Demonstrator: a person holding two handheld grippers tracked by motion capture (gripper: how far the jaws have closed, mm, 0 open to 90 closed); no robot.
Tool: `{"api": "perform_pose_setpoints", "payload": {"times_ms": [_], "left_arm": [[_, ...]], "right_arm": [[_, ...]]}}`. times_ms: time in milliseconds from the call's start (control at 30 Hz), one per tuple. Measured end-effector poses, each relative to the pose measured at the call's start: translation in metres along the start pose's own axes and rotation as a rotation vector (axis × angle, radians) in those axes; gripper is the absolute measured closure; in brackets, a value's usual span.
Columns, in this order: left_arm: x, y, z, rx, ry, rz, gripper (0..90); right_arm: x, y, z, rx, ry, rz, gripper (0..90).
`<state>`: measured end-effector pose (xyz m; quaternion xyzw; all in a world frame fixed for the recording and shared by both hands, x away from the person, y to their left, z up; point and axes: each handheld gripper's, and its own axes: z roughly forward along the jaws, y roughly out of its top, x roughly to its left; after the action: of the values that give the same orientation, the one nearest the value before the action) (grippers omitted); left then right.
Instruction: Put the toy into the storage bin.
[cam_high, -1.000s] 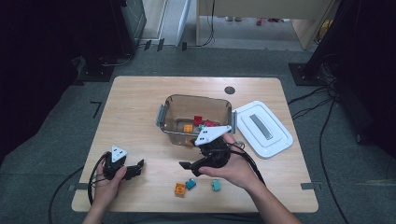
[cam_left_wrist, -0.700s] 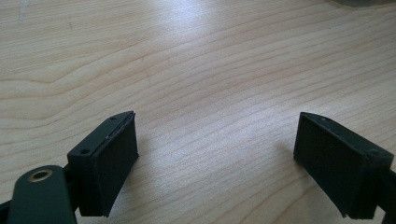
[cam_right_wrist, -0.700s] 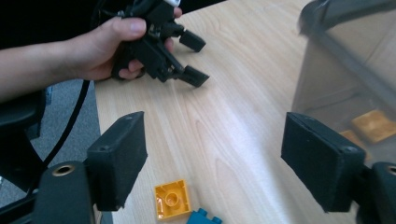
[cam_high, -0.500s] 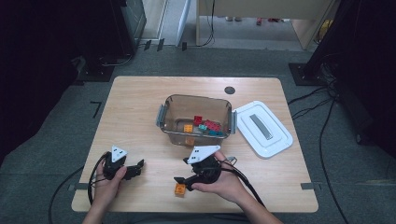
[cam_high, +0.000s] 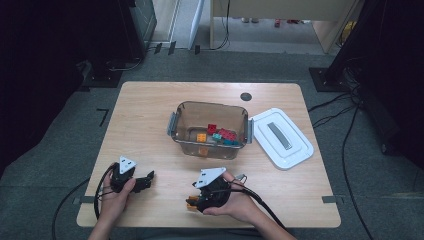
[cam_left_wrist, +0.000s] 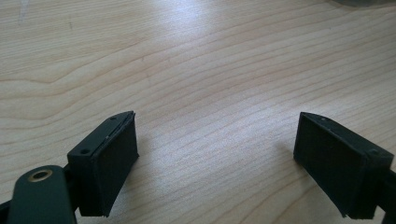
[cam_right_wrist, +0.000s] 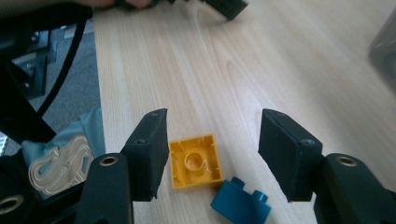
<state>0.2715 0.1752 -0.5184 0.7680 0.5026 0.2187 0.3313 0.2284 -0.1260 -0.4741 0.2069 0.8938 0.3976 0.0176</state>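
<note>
Yellow brick (cam_right_wrist: 195, 161) between closing right claw (cam_right_wrist: 212, 154) pads, untouched, left claw (cam_left_wrist: 217, 163) apart

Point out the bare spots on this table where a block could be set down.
Bare table left of the bin, the strip behind it, and the near right corner below the lid. Crowded around the right gripper, over the orange block and blue block.
</note>
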Motion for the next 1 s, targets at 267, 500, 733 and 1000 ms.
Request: {"api": "perform_pose_setpoints", "payload": {"times_ms": [267,500,733,1000], "left_arm": [[0.000,0.000,0.000,0.000,0.000,0.000,13.5],[0.000,0.000,0.000,0.000,0.000,0.000,13.5],[0.000,0.000,0.000,0.000,0.000,0.000,13.5],[0.000,0.000,0.000,0.000,0.000,0.001,13.5]], "right_arm": [[0.002,-0.009,0.012,0.042,0.021,-0.023,46.0],[0.006,-0.013,0.019,0.073,0.025,-0.064,50.7],[0.007,-0.017,0.024,0.103,0.004,-0.109,54.6],[0.004,-0.018,0.024,0.095,0.018,-0.110,59.8]]}}
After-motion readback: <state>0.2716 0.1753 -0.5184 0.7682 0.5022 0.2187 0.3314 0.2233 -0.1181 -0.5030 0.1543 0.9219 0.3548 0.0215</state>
